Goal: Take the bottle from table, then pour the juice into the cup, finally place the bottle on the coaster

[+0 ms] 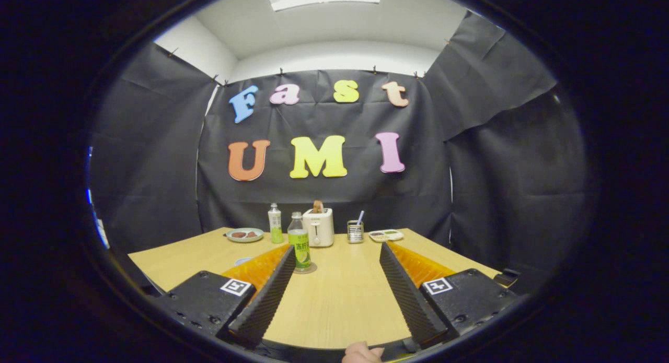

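Open hand-held gripper (pixel 334 258), bottle (pixel 299 244) just ahead.

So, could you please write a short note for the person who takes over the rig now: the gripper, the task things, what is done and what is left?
Hand-held gripper: open, fingers wide apart, holding nothing, low over the table.
Bottle with green label: upright just beyond the tip of the left finger, on a round disc that looks like the coaster.
Second bottle: further back, beside the plate and the toaster.
Cup: I cannot pick one out with certainty.
Done: possibly everything, as the bottle seems to stand on the coaster, or nothing yet; one picture cannot tell.
Left: check whether juice was poured.
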